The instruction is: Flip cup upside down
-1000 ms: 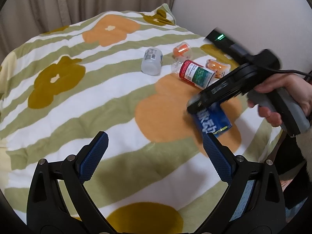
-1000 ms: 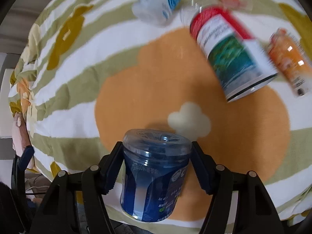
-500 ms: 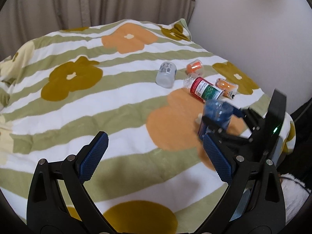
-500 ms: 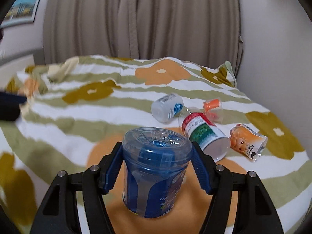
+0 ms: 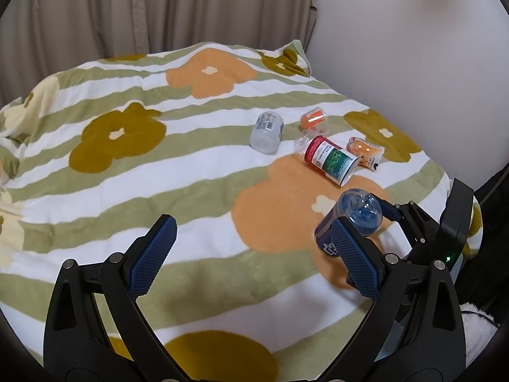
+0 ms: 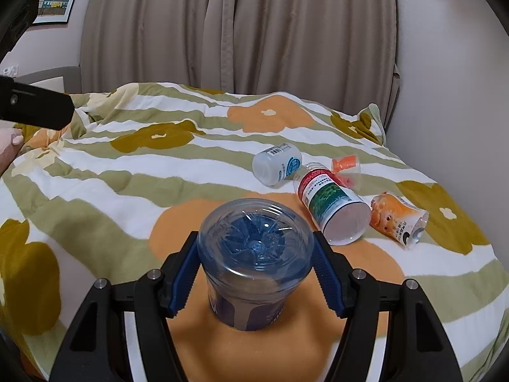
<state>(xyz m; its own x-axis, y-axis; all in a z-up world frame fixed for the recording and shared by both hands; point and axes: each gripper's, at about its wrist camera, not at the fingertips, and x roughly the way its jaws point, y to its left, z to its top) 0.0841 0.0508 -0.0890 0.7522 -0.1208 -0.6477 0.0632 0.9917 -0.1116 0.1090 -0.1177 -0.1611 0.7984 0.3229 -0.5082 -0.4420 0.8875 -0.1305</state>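
The blue translucent cup point(image 6: 254, 264) stands upside down on an orange flower of the blanket point(image 6: 127, 191), base up, rim on the fabric. My right gripper point(image 6: 256, 275) has its fingers against both sides of the cup. In the left wrist view the cup point(image 5: 356, 216) is at the right, tilted slightly, with the right gripper point(image 5: 378, 222) around it. My left gripper point(image 5: 251, 251) is open and empty, hovering over the blanket point(image 5: 159, 175) to the left of the cup.
Beyond the cup lie a red-labelled clear cup point(image 6: 331, 203), a white bottle point(image 6: 277, 165), an orange container point(image 6: 345, 167) and an orange printed cup point(image 6: 397, 219), all on their sides. Curtains and a wall stand behind the bed.
My right gripper turned the cup over and lowered it onto the orange flower. My left gripper's view drew back and rose.
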